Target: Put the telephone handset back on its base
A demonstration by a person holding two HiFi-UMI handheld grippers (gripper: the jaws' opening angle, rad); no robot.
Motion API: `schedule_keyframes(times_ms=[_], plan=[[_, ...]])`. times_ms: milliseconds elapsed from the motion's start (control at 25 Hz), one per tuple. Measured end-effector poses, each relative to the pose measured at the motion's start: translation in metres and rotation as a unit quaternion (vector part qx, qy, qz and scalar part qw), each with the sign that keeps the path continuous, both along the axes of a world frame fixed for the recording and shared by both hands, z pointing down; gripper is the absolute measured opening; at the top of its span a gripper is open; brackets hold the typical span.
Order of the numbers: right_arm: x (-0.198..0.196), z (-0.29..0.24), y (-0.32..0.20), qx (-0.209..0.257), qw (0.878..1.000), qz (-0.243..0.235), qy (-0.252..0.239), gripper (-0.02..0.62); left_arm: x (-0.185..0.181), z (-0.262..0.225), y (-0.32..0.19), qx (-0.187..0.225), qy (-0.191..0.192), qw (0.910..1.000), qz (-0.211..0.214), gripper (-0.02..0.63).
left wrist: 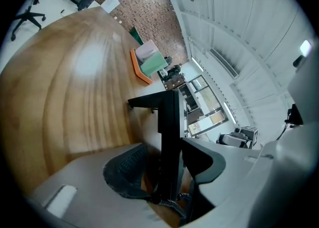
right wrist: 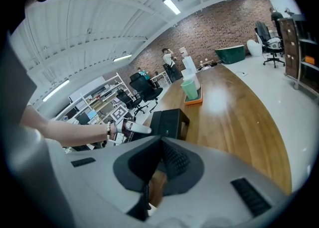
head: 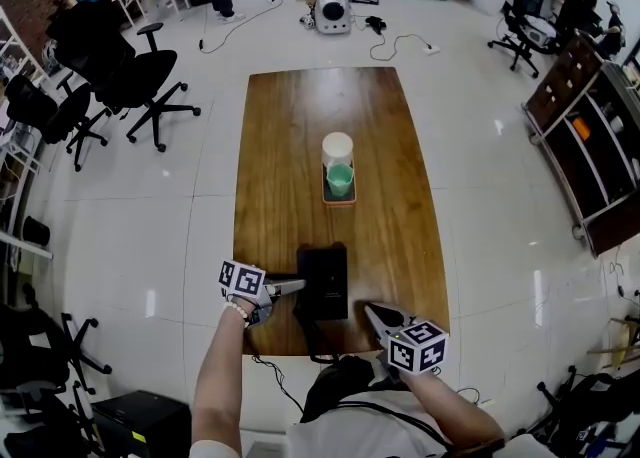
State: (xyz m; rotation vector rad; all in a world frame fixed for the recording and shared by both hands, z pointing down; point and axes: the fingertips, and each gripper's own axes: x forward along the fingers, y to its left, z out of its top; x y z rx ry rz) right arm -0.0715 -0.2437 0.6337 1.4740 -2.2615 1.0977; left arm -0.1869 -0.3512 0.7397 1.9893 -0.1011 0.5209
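**Views.** The head view alone takes in the whole surface and both tools. The left gripper view alone shows a coiled cord at the near end of the telephone. The right gripper view alone shows the ceiling and the far brick wall.

**Surface and room.** Long wooden surface on a pale glossy floor. At mid-length is an orange tray carrying a green cup and a white cup. Black office chairs stand to the left and a dark shelf unit to the right.

**Task's thing.** Black telephone, at the near end of the surface. In the head view the handset cannot be told from the base.

**Left tool**. Jaws wide apart. The telephone's black edge stands upright between them, with a gap at the left pad, so it is not gripped.

**Right tool**. Tips together, nothing between them. It hangs just beside the telephone's near right corner.
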Motion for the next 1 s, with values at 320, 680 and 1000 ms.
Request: schedule_keyframes(times_ms=[320, 680, 1000], plan=[[0.006, -0.008, 0.003, 0.007, 1.0, -0.03, -0.006, 0.009, -0.008, -0.023, 0.001, 0.078, -0.044, 0.9919, -0.09, 0.225], [0.015, -0.029, 0.013, 0.029, 0.996, -0.089, 0.0, 0.009, -0.065, -0.08, 0.075, 0.074, -0.016, 0.9124, -0.402, 0.041], [0.022, -0.038, 0.039, 0.049, 0.989, -0.139, 0.005, 0.009, -0.073, -0.104, 0.176, 0.151, -0.123, 0.8311, -0.521, 0.0]])
